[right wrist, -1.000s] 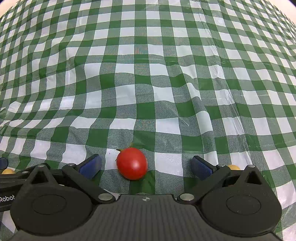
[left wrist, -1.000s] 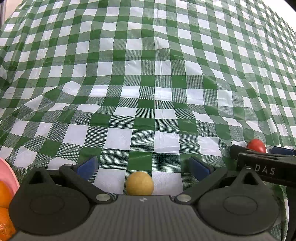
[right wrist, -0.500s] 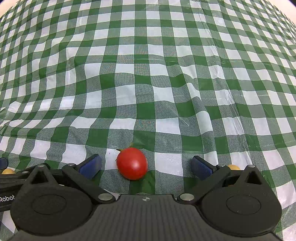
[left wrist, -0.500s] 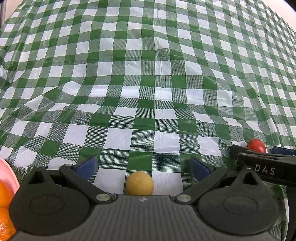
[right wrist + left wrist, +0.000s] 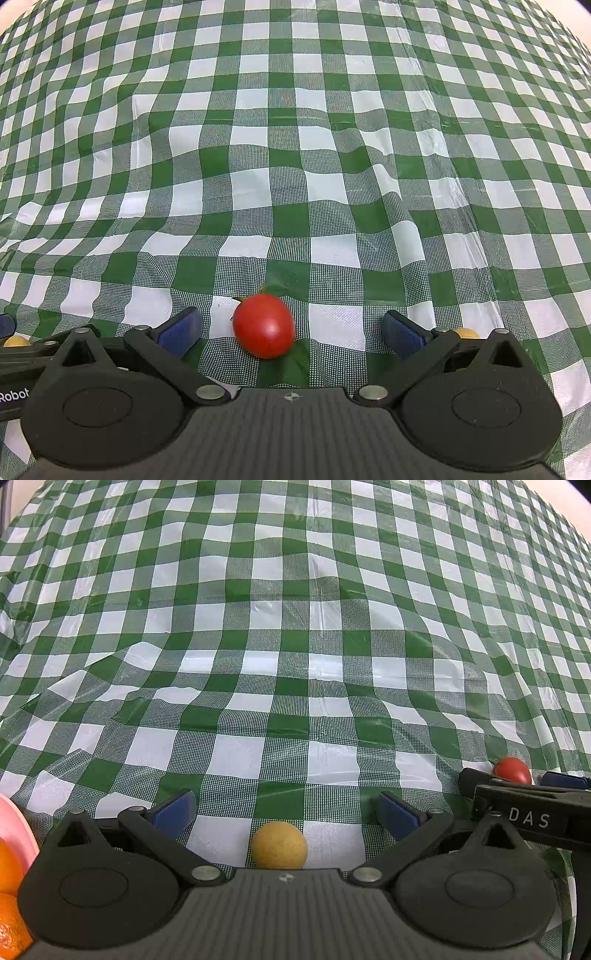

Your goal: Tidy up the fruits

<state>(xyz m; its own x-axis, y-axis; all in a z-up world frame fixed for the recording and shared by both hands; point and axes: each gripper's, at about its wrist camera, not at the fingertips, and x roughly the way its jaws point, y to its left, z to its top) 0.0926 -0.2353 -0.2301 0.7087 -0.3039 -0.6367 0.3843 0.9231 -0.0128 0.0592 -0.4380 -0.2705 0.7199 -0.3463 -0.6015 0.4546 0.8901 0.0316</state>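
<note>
In the left wrist view a small round yellow fruit point(image 5: 279, 845) lies on the checked cloth between the open jaws of my left gripper point(image 5: 284, 810), close to the gripper body. In the right wrist view a red tomato point(image 5: 263, 326) with a green stem lies between the open jaws of my right gripper point(image 5: 291, 326), nearer the left finger point(image 5: 181, 326). The tomato point(image 5: 512, 770) and the right gripper point(image 5: 524, 805) also show at the right edge of the left wrist view. Neither fruit is gripped.
A pink plate point(image 5: 14, 830) holding oranges point(image 5: 9, 864) sits at the left edge of the left wrist view. Another small yellow fruit point(image 5: 467, 333) peeks behind the right finger in the right wrist view. The green-and-white cloth point(image 5: 295, 147) is wrinkled.
</note>
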